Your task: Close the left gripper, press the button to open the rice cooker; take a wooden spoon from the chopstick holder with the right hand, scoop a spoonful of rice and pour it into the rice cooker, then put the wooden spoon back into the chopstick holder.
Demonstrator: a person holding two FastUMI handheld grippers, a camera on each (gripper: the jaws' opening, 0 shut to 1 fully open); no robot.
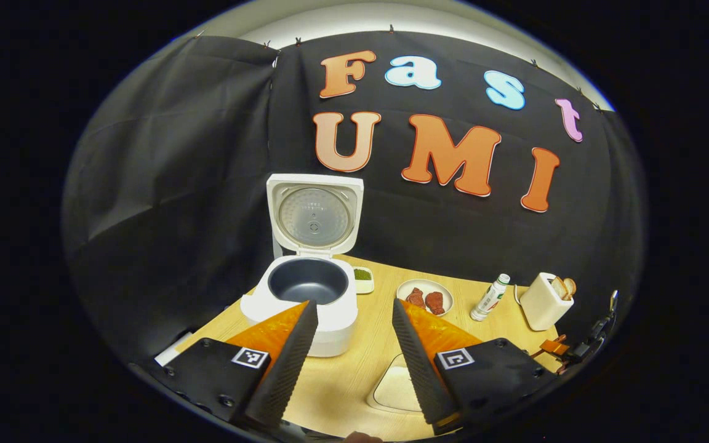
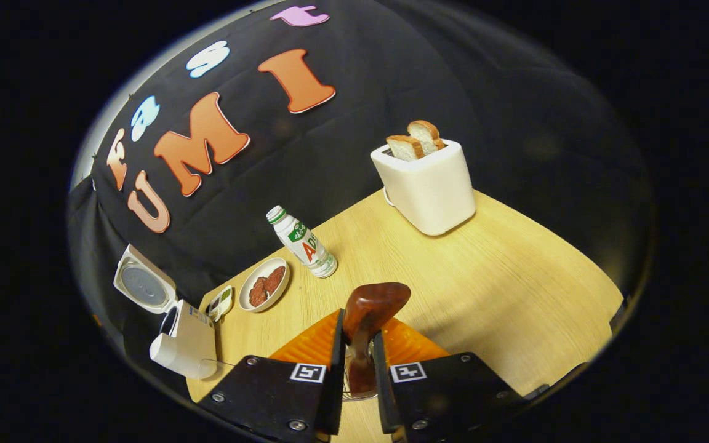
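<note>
Rice cooker [image 1: 305, 301]: lid up, dark pot bare, standing on the worktop [image 1: 367, 363] just ahead of the left gripper [image 1: 351, 320], whose fingers are spread apart and hold nothing. Right gripper [image 2: 359, 344] clamps one wooden spoon [image 2: 370, 307], bowl pointing forward along the fingers; seen from it, the cooker sits far to the left. A pale dish [image 1: 399, 387] near the cooker, possibly the rice. One plate [image 1: 424, 297], one bottle [image 1: 490, 298], one toaster [image 1: 545, 301].
</note>
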